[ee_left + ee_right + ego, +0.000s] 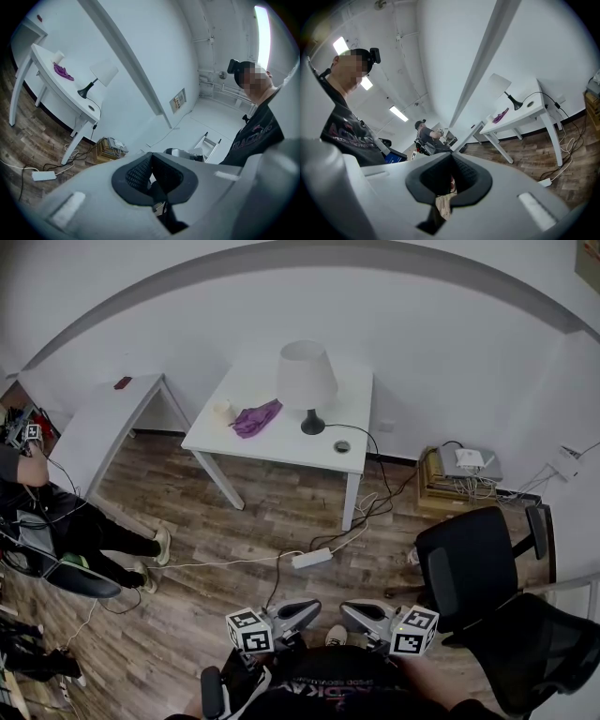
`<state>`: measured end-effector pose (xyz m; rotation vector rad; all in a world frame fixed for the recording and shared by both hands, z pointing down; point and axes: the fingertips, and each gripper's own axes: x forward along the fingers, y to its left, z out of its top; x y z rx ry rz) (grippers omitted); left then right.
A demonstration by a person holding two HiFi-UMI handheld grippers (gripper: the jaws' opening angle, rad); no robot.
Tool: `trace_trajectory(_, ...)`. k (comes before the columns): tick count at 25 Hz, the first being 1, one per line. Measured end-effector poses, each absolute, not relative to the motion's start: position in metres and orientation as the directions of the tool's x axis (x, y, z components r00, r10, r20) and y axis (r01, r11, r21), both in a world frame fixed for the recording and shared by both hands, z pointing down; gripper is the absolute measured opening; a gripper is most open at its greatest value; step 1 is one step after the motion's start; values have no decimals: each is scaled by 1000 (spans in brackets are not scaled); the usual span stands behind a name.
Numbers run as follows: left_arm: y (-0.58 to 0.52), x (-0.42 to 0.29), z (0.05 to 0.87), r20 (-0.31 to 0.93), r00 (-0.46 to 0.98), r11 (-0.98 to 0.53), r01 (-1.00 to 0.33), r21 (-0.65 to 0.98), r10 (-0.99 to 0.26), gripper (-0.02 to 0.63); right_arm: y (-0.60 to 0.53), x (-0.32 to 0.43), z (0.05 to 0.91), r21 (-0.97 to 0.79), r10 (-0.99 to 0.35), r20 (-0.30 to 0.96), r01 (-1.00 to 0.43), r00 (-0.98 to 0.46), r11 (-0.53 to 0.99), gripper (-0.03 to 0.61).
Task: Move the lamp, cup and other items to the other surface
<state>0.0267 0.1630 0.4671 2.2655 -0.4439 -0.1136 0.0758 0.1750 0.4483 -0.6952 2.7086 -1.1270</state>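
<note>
A white-shaded lamp [307, 381] on a black base stands on the white table [281, 444] across the room. Beside it lie a purple cloth [256, 417] and a small pale cup [223, 412]. The left gripper view shows the same lamp [101, 75], cup [59, 56] and cloth [62, 71] far away; the right gripper view shows the lamp [501, 86] and cloth [500, 115]. My left gripper [314, 607] and right gripper [349, 611] are held low against my body, far from the table. Both are shut with nothing between the pads [140, 176] [461, 173].
A second white table [103, 423] stands to the left with a small dark red object [123, 382] on it. A power strip [311, 558] and cables lie on the wood floor. Black office chairs [469, 568] are at my right, a seated person [56, 512] at the left, and a box with a router [464, 470] by the wall.
</note>
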Motion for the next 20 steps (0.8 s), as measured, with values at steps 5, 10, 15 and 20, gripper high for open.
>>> trace_trajectory(5,163,24,464,56,934,-617,-278,736,-353,-5,174,71,447,-695,-454,53,-359,-889,623,0)
trace_trajectory(10,160,18,466,58,928,-607,-288,741,-369,-5,171,68,448,-698,-452,54,-357,-891,620,0)
trace_trajectory(15,157,8,467,64,925,-599,-294,745,-374,-5,168,57,448,-703,-449,55,-354,-892,617,0)
trace_trajectory(20,151,-7,469,56,922,-592,-291,752,-382,-5,162,43,448,-706,-444,54,-349,-895,617,0)
